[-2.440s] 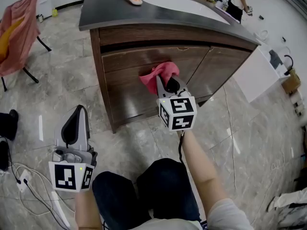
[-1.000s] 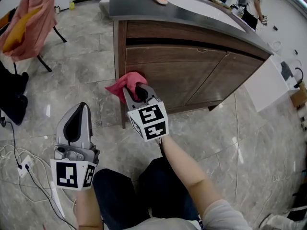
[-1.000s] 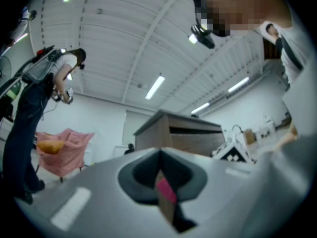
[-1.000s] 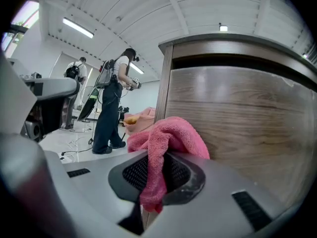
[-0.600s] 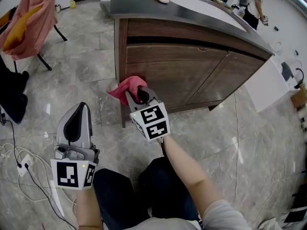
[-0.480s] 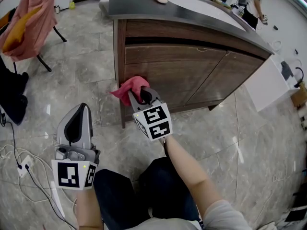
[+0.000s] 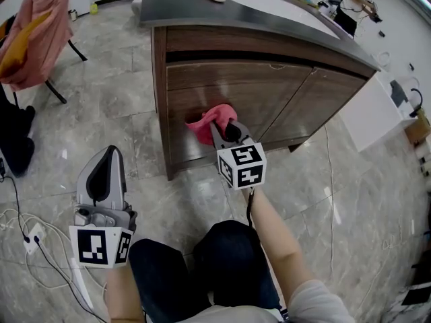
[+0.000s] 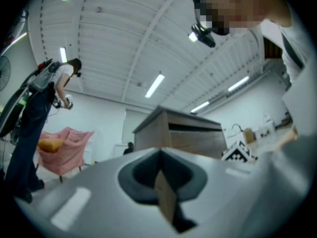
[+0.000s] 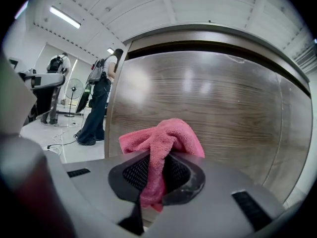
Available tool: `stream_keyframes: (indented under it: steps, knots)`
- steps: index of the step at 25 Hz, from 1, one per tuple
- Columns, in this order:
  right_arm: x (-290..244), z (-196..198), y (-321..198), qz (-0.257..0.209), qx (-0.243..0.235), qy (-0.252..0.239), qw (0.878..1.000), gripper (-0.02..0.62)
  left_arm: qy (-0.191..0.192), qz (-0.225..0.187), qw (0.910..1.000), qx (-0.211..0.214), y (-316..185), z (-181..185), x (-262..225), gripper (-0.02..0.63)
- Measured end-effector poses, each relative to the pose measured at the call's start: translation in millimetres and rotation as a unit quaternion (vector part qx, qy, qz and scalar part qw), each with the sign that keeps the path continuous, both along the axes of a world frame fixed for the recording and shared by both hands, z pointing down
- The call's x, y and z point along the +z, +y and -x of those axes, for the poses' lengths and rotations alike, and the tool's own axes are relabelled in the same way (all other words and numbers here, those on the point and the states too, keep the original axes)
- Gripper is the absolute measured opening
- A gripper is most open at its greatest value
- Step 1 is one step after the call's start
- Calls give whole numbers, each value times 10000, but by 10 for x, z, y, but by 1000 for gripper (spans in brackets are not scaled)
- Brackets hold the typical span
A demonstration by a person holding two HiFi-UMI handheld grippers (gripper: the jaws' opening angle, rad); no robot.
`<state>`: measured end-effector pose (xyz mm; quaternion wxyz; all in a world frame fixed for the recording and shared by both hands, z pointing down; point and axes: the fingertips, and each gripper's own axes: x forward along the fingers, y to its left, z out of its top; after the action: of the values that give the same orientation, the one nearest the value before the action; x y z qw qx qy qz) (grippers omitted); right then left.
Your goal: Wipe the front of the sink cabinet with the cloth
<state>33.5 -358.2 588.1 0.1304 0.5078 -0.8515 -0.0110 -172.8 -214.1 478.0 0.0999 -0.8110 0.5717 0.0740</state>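
Two grippers and one cloth appear, listed here by size.

The sink cabinet point(image 7: 269, 89) is the largest item. Its upright, dark wood-grain front sits under a grey countertop point(image 7: 222, 12), and it is hard and fixed, so it is the surface to be wiped.

The right forearm point(image 7: 273, 231) reaches forward and slightly up from the person's lap toward the left part of the cabinet front.

The left gripper point(image 7: 108, 155) is held low beside the knee, well apart from the cabinet. Its jaws are together with nothing between them.

The right gripper point(image 7: 225, 129) points at the panel with its jaws clenched on the cloth.

The cloth point(image 9: 163, 140) is pink terry and looks soft, light and limp. It is pinched at a gathered fold, and the loose bunch spills over the jaw tips. It sits at the panel, though contact cannot be confirmed.

Judgement: a grip on the bunched middle suits the cloth, since a single corner would probably fold away under pressure.
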Motion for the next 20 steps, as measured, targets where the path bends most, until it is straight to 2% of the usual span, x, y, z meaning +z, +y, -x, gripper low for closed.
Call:
stream_keyframes:
  steps: [9, 20]
  knots:
    - [50, -852, -198, 19, 908, 114, 9958, 44, 10, 12, 10000, 13, -24, 17, 8, 5]
    - [94, -1949, -435, 240, 2103, -117, 9773, 44, 13, 41, 10000, 35, -83, -9, 46, 5]
